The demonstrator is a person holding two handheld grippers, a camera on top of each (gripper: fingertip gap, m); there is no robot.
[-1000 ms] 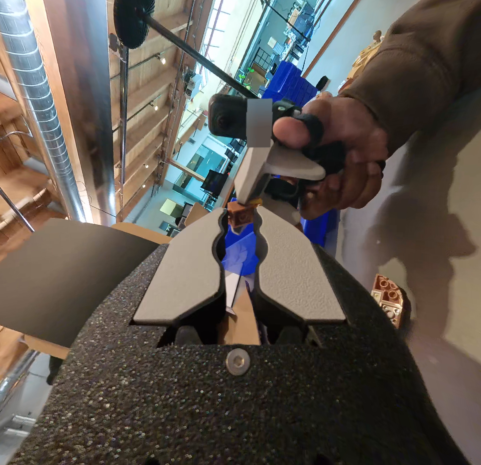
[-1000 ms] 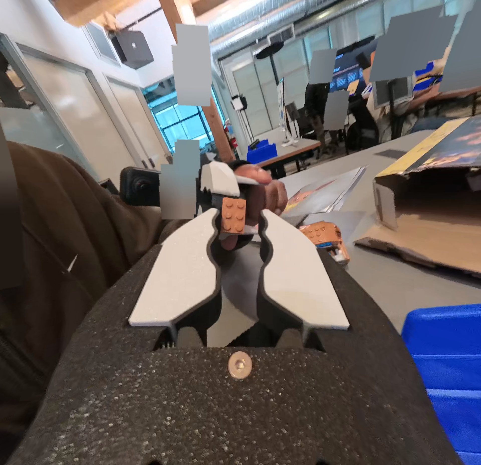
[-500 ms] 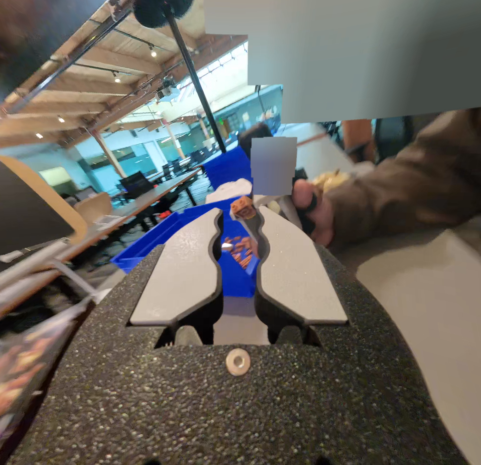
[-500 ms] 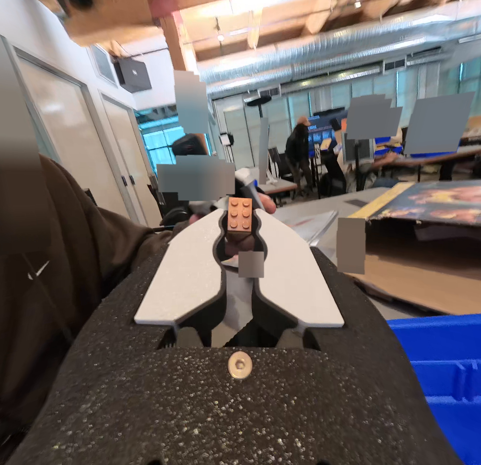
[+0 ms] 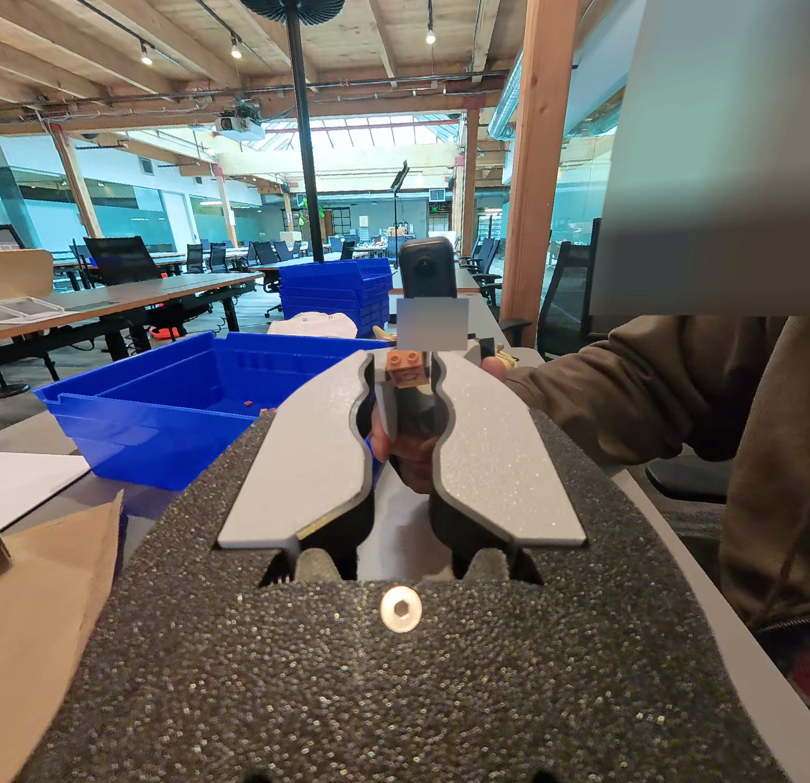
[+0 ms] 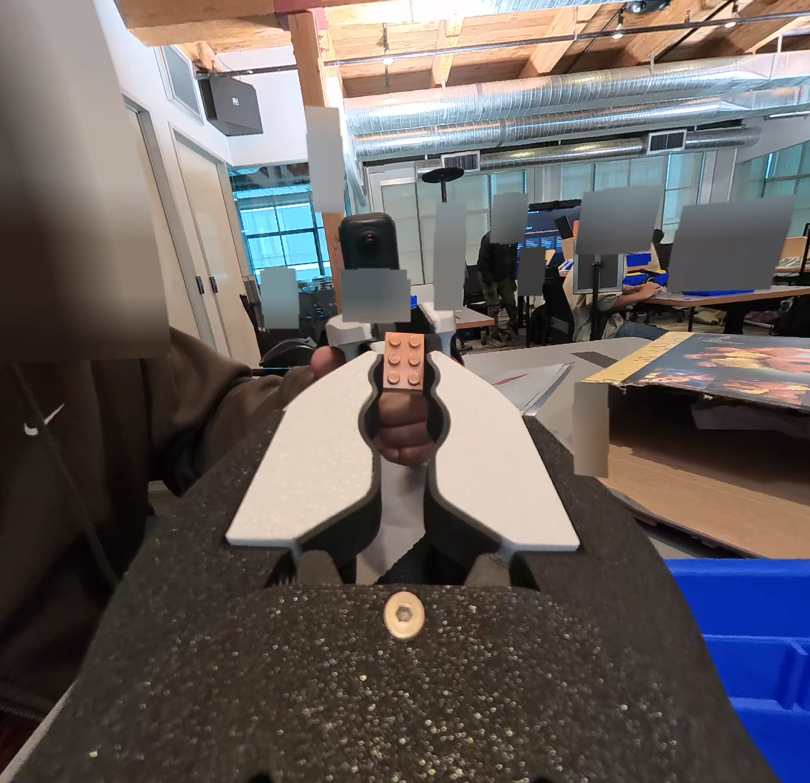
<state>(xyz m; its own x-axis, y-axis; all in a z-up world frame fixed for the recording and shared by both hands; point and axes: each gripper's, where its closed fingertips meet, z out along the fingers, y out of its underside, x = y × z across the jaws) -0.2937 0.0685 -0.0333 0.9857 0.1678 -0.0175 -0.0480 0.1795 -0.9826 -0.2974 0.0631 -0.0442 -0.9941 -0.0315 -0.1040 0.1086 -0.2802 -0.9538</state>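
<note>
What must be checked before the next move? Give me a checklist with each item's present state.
1. Right gripper shut on the brick: ok.
2. Brick sits straight between the right fingertips, studs showing in the right wrist view: ok.
3. Left gripper open, with a gap on either side of the brick: ok.
4. Left fingertips clear of the brick in depth: cannot tell.
5. Both grippers face each other, roughly in line: ok.
6. Blue bin lies off to the side, apart from the fingers: ok.
</note>
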